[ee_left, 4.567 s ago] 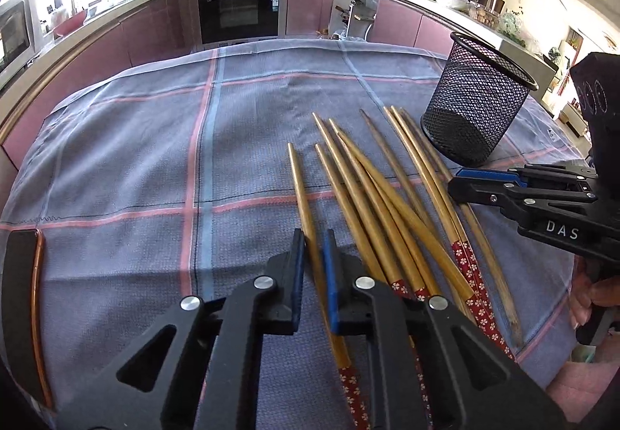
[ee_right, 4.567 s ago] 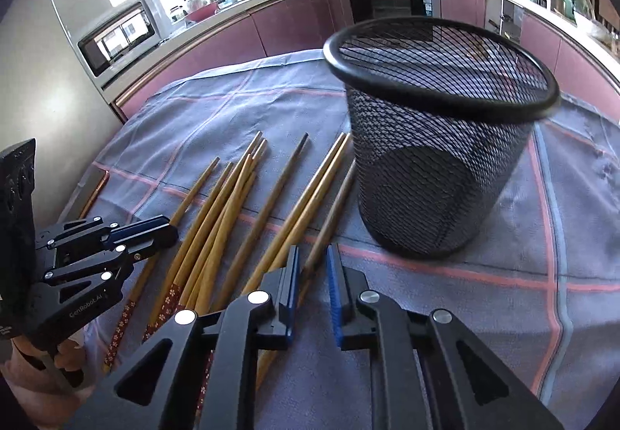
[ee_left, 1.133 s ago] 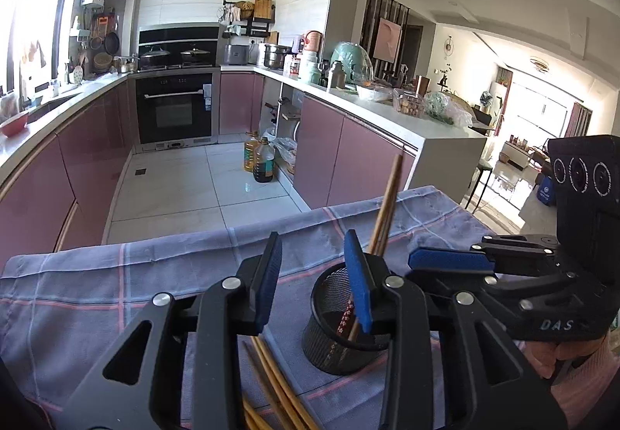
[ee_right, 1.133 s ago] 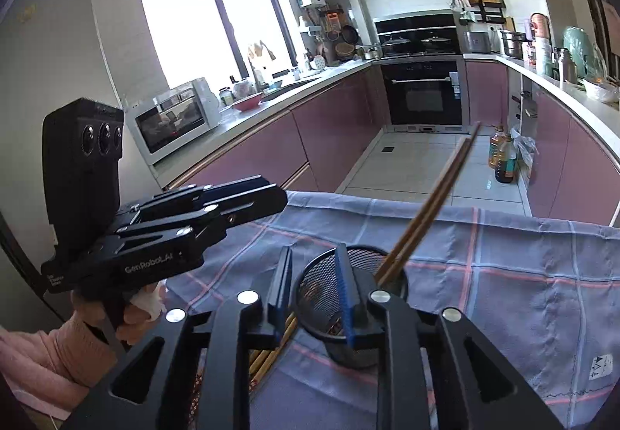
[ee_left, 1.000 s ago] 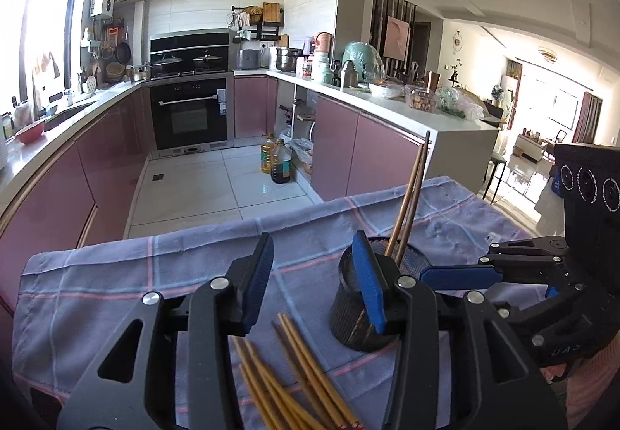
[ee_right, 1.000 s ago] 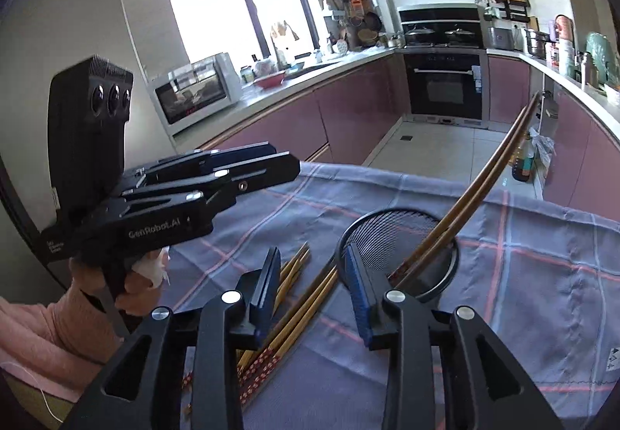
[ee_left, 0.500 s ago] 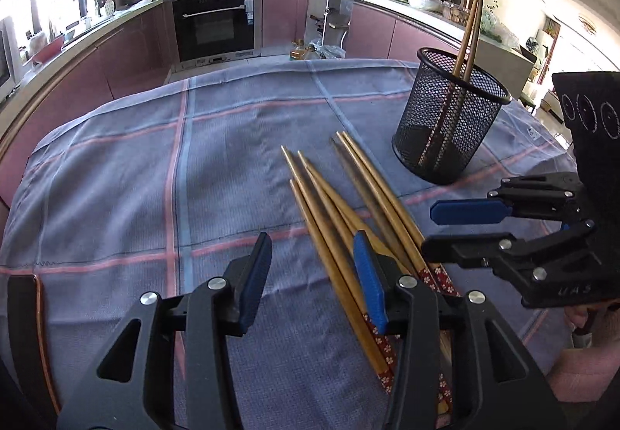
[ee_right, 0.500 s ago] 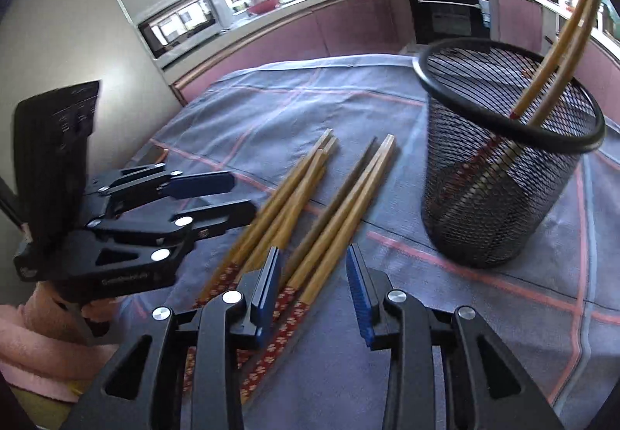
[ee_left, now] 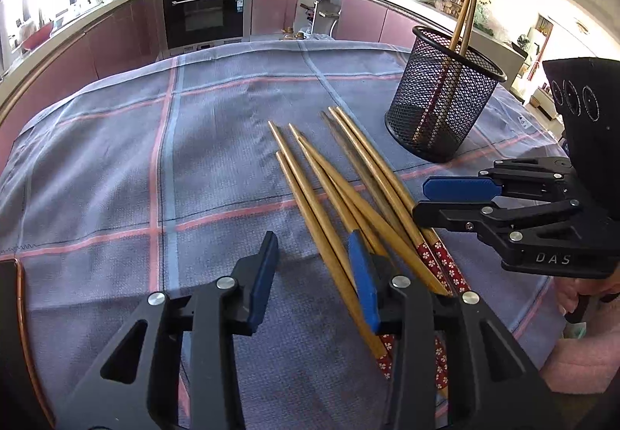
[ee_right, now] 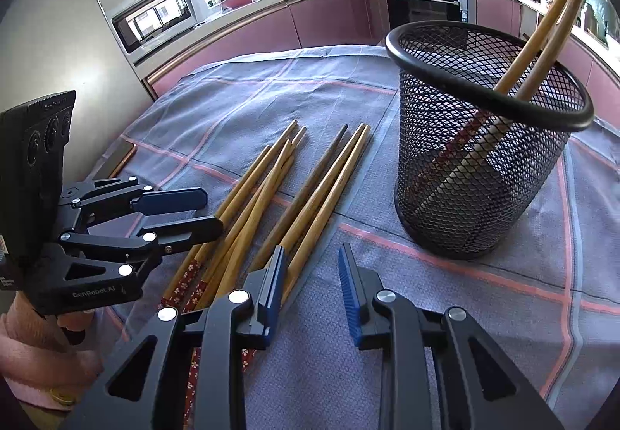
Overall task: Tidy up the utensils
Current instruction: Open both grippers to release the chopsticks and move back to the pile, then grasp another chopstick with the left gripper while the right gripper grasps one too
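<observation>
Chopsticks (ee_left: 337, 190) lie fanned across the checked tablecloth (ee_left: 116, 159), decorated ends toward the near edge, with two more standing in the mesh holder (ee_left: 445, 97) toward the far right corner. Left wrist view: the left gripper (ee_left: 314, 271) hovers low, jaws closing but gripping nothing, the outermost stick just inside its right pad. Right wrist view: the right gripper (ee_right: 310, 275) hangs at the pile's right edge, jaws narrowing on bare cloth, the holder (ee_right: 484, 174) just beyond. Apparently the next pair is being picked; each gripper needs one stick squarely between its pads before lifting.
</observation>
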